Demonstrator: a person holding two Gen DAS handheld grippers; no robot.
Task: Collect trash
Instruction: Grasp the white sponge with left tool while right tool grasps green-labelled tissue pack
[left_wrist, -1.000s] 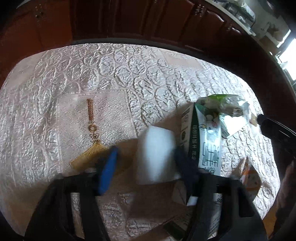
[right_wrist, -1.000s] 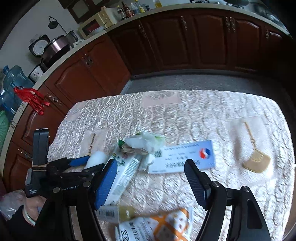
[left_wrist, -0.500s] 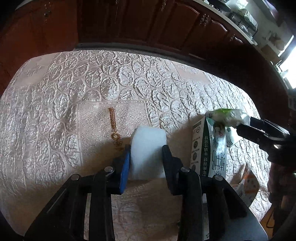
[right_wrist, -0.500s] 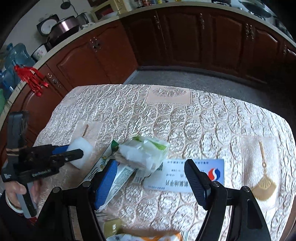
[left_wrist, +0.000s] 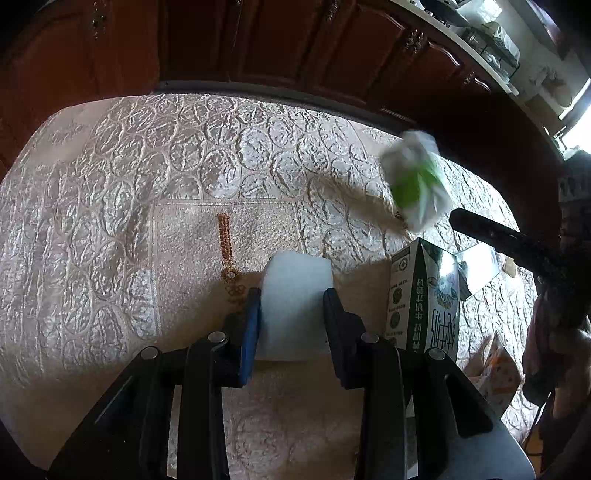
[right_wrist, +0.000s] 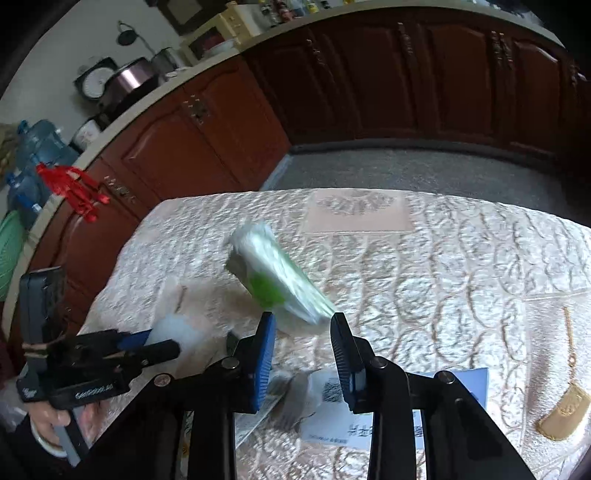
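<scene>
White foam block clamped in left tool; blurred green-white crumpled plastic wrapper pinched by just-closed right tool, contact indistinct.

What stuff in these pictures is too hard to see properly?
- Green-and-white wrapper: motion-blurred in both views, so its print is unreadable and the right gripper's hold on it unclear.
- Blue-and-white card: right view, fingers cover most of it.
- Milk carton: left view, bottom hidden behind the left gripper.
- Orange packet: left view, mostly hidden.
</scene>
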